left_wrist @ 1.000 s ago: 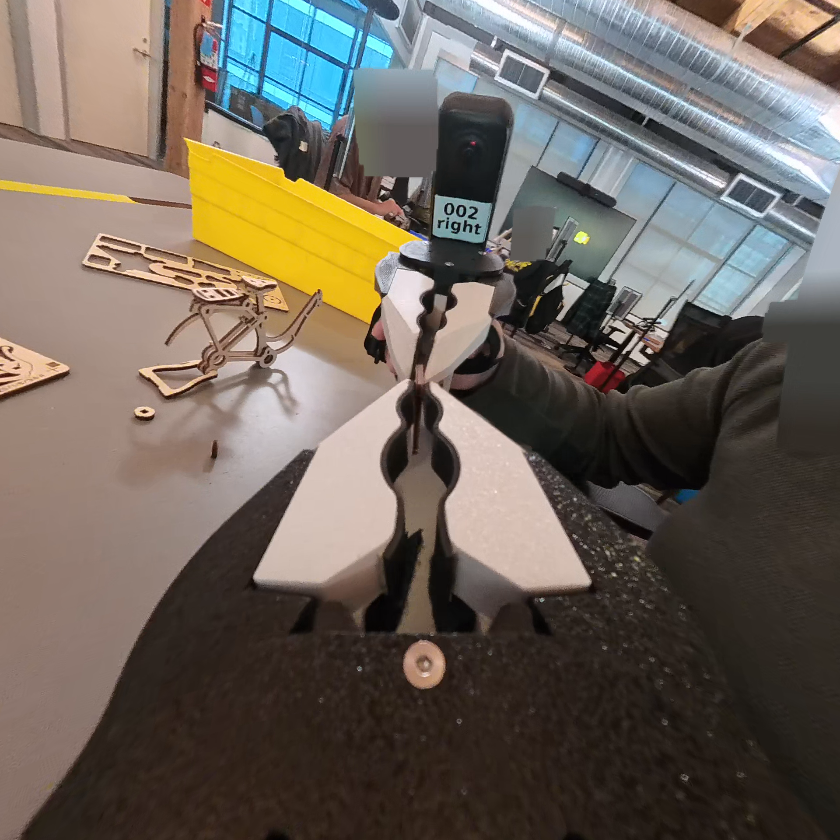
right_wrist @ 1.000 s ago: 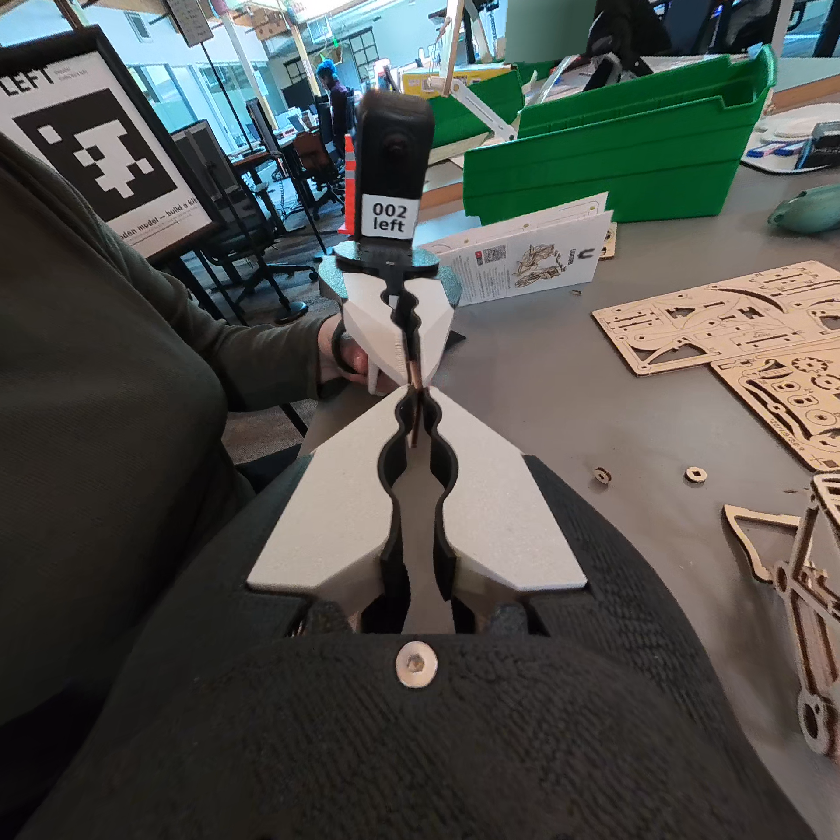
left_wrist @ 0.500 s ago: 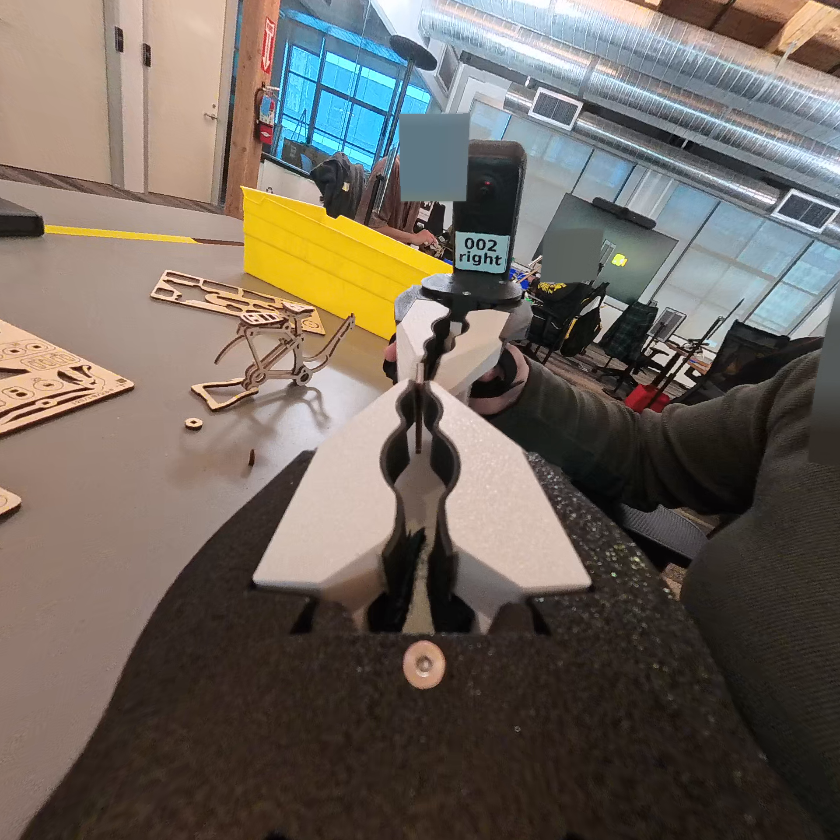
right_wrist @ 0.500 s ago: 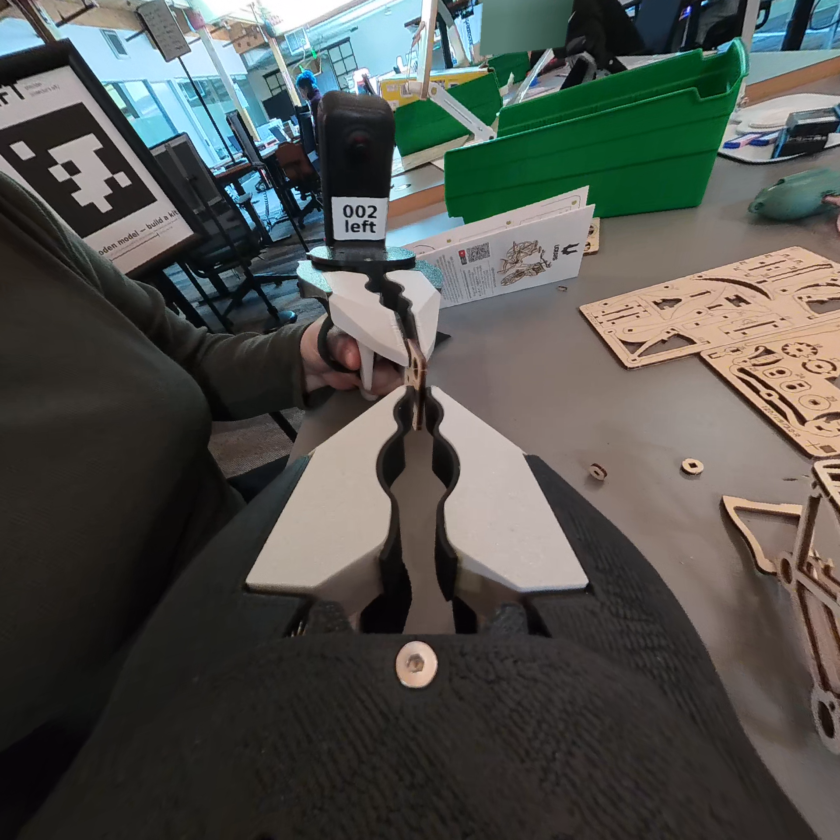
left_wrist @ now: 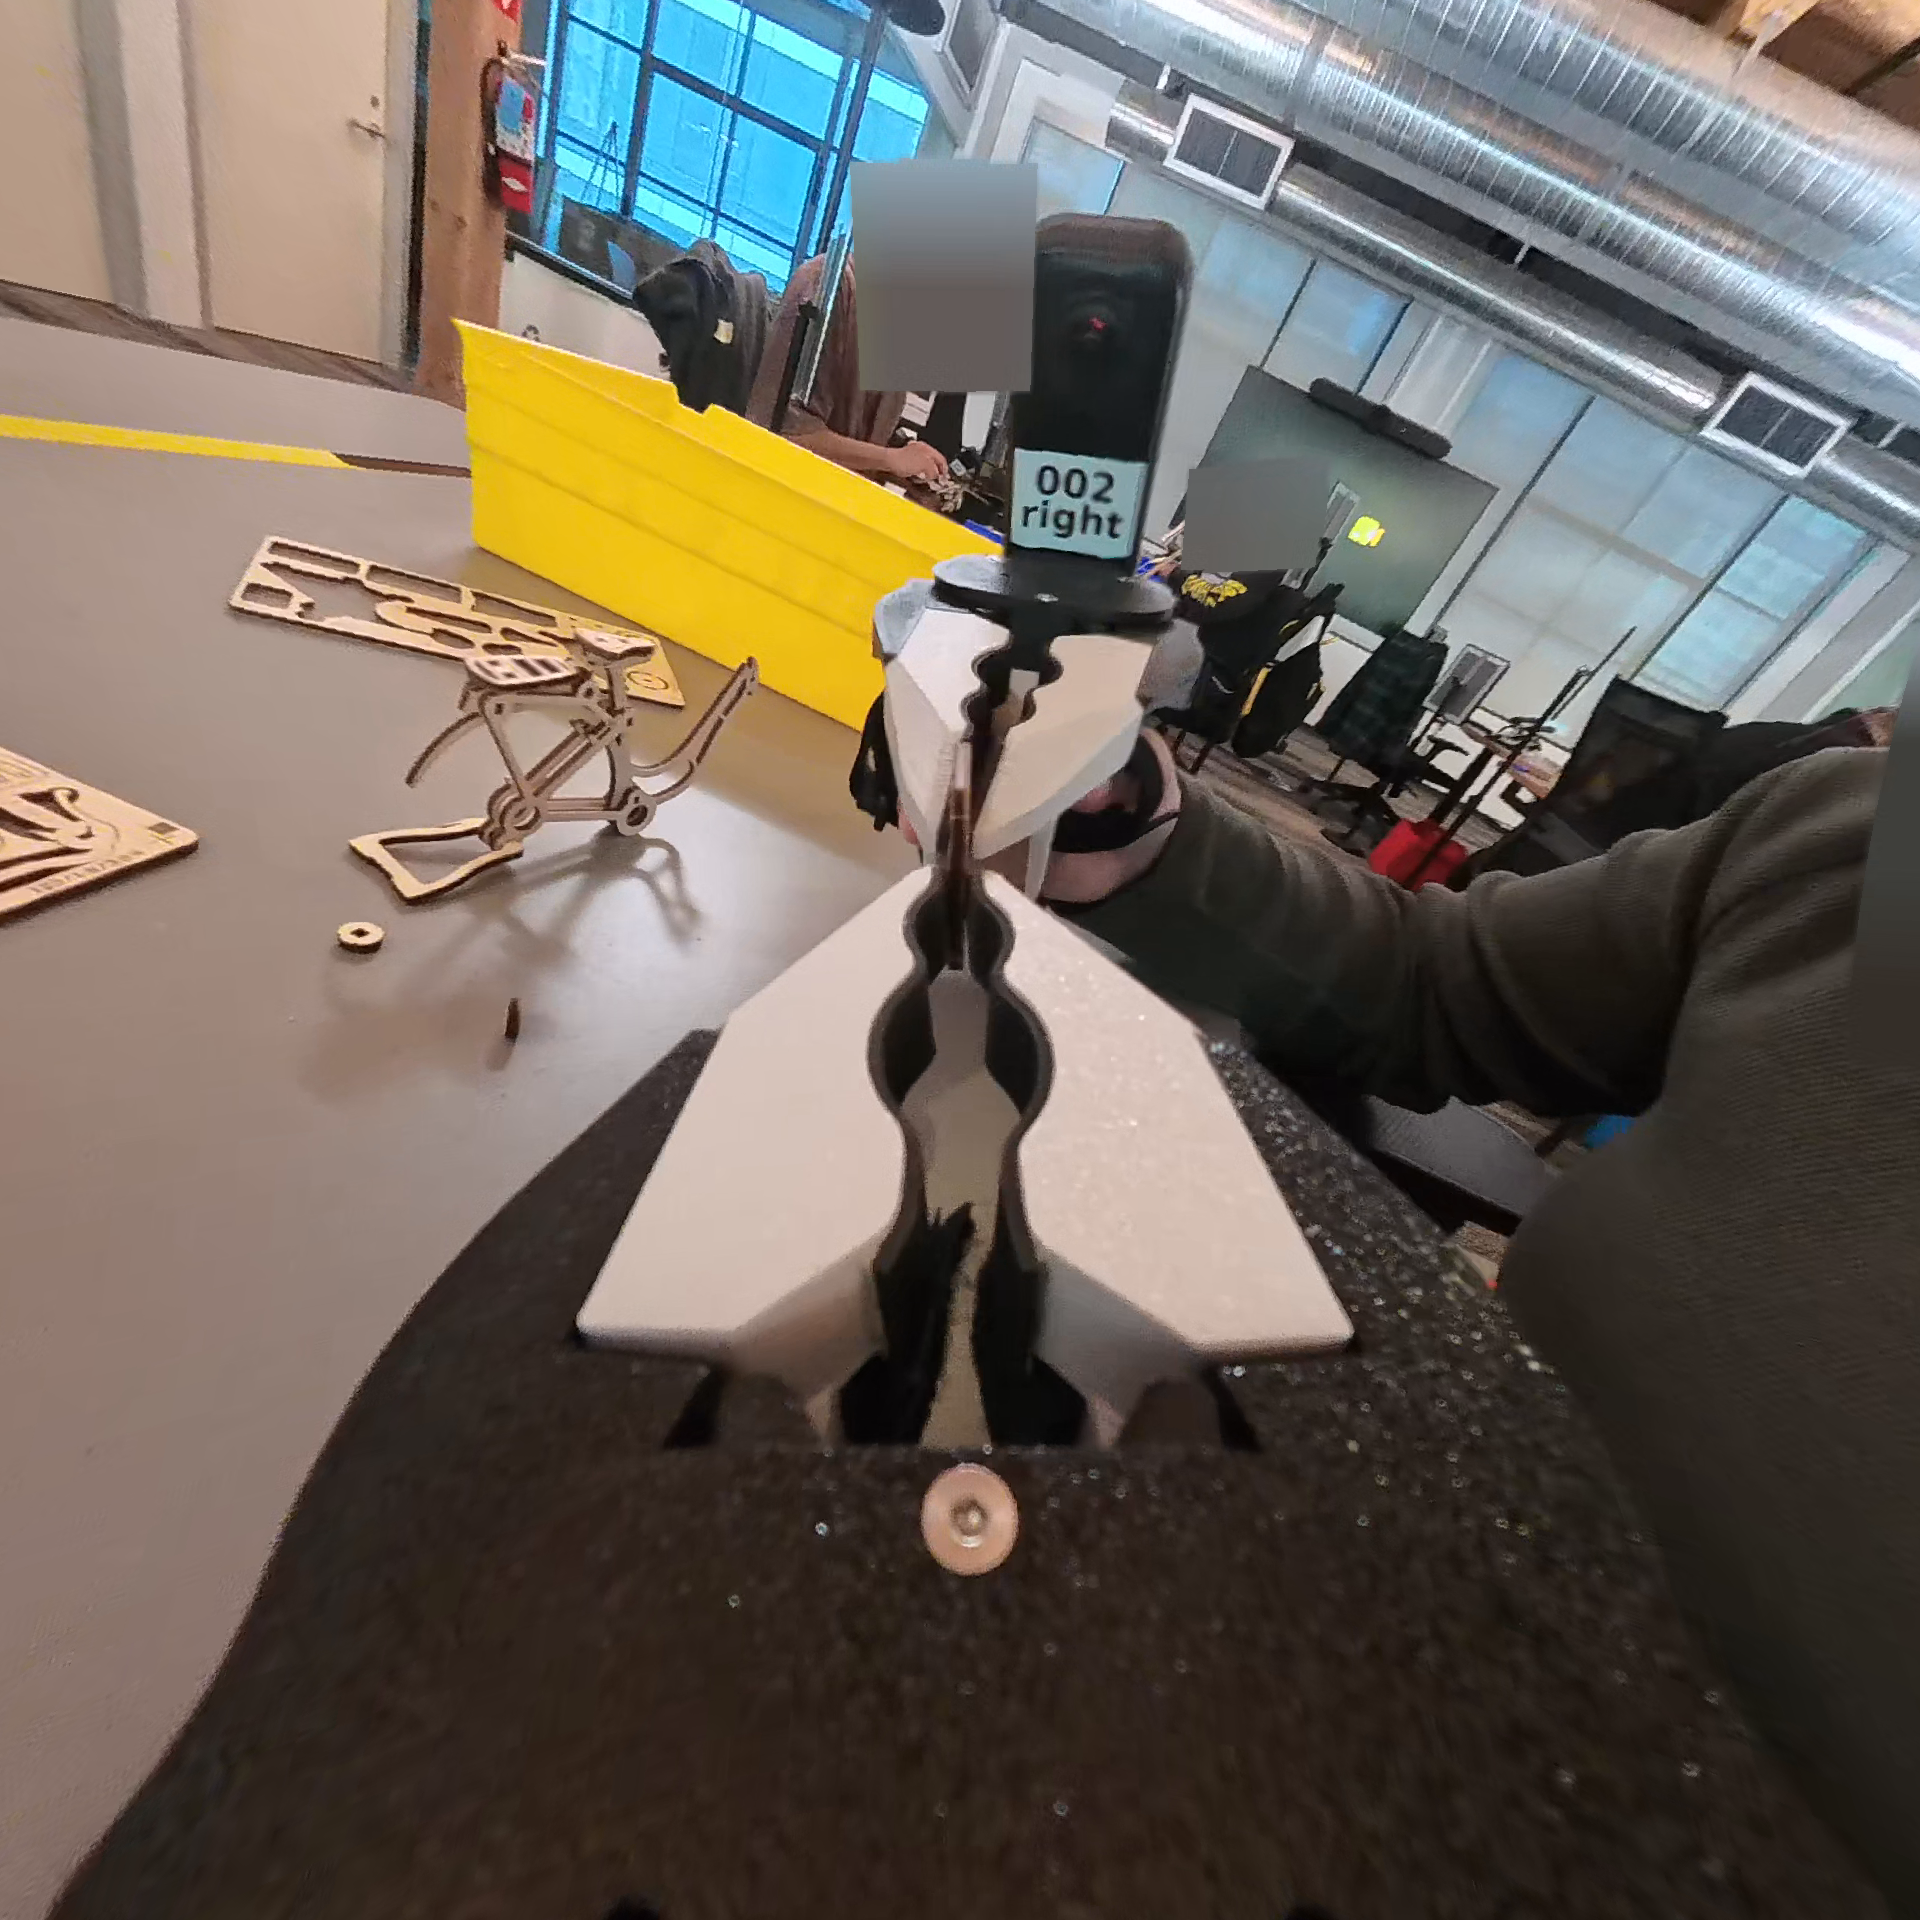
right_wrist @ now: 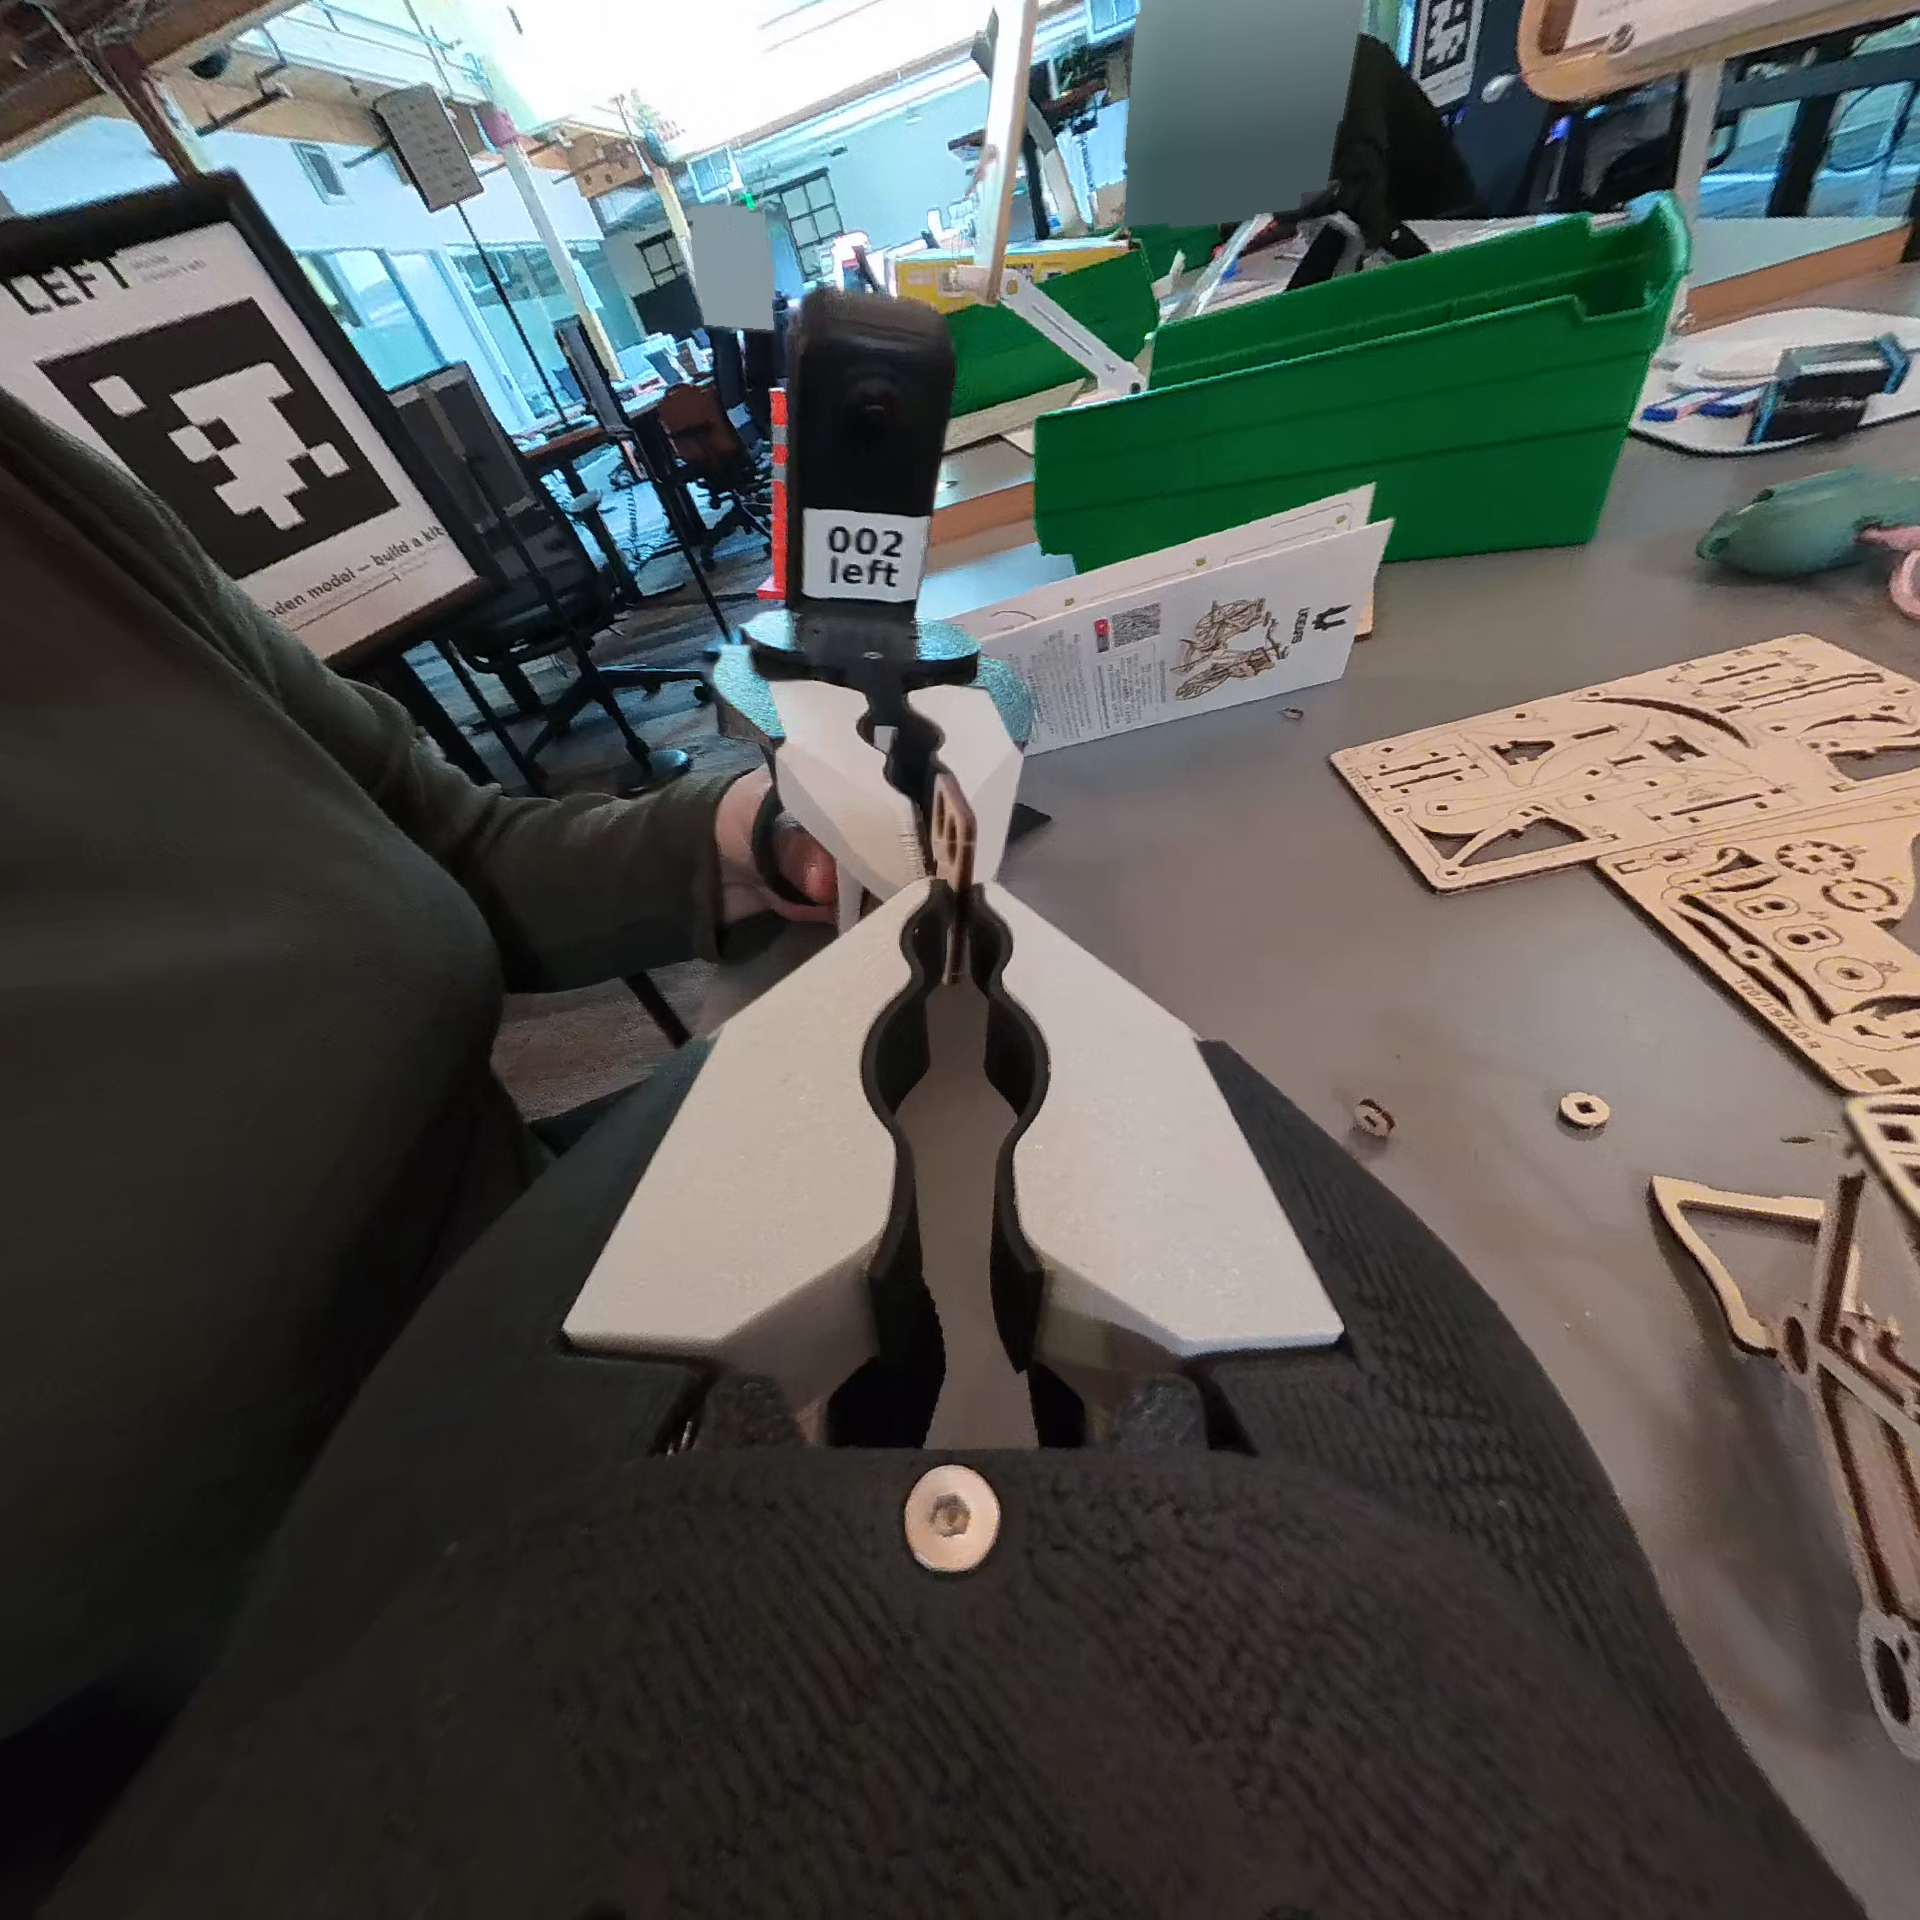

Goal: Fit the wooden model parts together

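Observation:
My two grippers meet tip to tip above the table edge. In the left wrist view, my left gripper (left_wrist: 954, 906) is shut on a thin wooden part (left_wrist: 952, 940) seen edge-on. The right gripper (left_wrist: 971, 805) faces it, also shut. In the right wrist view, my right gripper (right_wrist: 951, 916) is shut on a thin wooden strip (right_wrist: 950, 951). The left gripper (right_wrist: 940, 847) pinches a small flat wooden part with two holes (right_wrist: 954, 829), which touches the strip. A partly built wooden model (left_wrist: 551, 769) stands on the table to the left; it also shows in the right wrist view (right_wrist: 1860, 1351).
Laser-cut wooden sheets (left_wrist: 416, 613) (right_wrist: 1662, 769) lie flat on the grey table. Small wooden washers (left_wrist: 360, 935) (right_wrist: 1584, 1109) lie loose. A yellow bin (left_wrist: 665, 540), a green bin (right_wrist: 1351, 416), a folded instruction booklet (right_wrist: 1195, 644) and a framed marker sign (right_wrist: 208, 436) stand around. The tips of both grippers are at nearly the same place. Both grippers' tips are roughly 15 cm from the partly built wooden model (left_wrist: 551, 769).
Both grippers stay shut and tip to tip. The holed part in the left gripper has turned, so its face now shows in the right wrist view. Both views have shifted slightly.

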Demonstrator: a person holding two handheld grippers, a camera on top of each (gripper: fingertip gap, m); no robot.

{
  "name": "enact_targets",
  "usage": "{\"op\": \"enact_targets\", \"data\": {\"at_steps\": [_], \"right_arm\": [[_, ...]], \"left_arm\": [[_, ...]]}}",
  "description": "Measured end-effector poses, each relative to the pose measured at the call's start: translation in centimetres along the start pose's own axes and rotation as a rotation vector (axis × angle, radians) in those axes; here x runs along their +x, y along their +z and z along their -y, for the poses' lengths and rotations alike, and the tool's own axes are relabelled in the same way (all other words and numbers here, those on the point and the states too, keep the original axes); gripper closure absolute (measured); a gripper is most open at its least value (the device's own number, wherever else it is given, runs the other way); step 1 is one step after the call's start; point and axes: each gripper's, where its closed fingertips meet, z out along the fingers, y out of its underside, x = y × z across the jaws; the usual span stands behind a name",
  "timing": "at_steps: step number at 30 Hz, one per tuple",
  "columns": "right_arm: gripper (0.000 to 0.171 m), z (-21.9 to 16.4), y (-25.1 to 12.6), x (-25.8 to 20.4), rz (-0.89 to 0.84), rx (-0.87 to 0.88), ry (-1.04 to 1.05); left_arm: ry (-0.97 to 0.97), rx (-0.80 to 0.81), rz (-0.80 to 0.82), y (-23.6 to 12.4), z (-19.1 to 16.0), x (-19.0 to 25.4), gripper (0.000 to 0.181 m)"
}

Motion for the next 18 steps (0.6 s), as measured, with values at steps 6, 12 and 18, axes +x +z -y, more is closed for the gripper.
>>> {"op": "enact_targets", "data": {"at_steps": [6, 12, 18], "right_arm": [[0.168, 0.1, 0.4, 1.0, -0.16, -0.012, -0.095], [0.167, -0.1, 0.7, 1.6, -0.264, -0.029, -0.152], [0.17, -0.5, 0.9, 2.4, -0.333, -0.037, -0.175]], "left_arm": [[0.091, 0.004, 0.135, -0.2, 0.1, -1.0, 0.181], [0.251, -0.023, 0.266, -0.4, 0.0, -1.7, 0.181], [0.381, -0.062, 0.355, -0.5, -0.2, -2.2, 0.181]]}}
